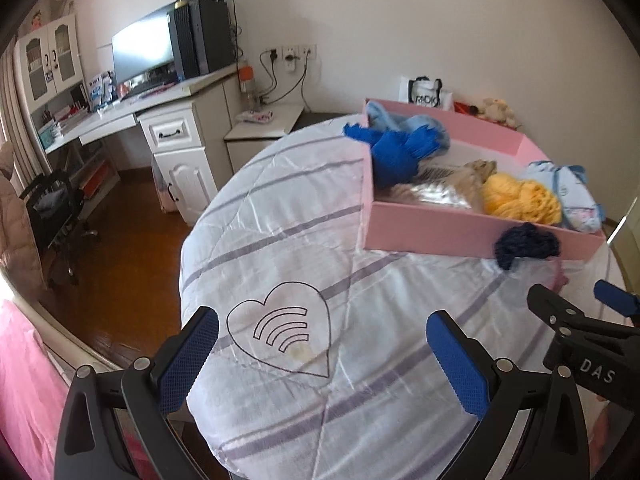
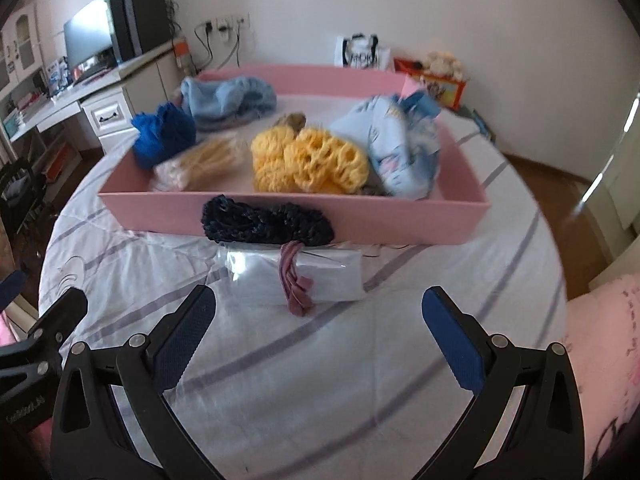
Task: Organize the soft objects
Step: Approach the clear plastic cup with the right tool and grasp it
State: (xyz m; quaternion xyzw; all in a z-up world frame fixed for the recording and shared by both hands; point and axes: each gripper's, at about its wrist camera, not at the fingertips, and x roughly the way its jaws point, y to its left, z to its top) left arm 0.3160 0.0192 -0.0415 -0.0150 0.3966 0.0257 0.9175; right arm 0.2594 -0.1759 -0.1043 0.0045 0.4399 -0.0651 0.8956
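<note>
Draping navy knit point(image 2: 266, 220) over tray wall point(image 2: 400, 220).

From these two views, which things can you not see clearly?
- Clear plastic packet on the striped white quilt, right wrist view: contents blurred; a dark navy knitted piece overlaps its far edge.
- Beige fluffy item in the pink rectangular box, left wrist view: partly behind the yellow knitted bundle.
- Grey piece under that bundle, right wrist view: mostly hidden.

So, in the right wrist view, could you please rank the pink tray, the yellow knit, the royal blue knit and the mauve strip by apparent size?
1. pink tray
2. yellow knit
3. royal blue knit, farther back, so its true size may be closer to the yellow one
4. mauve strip, though nearest the camera
</note>
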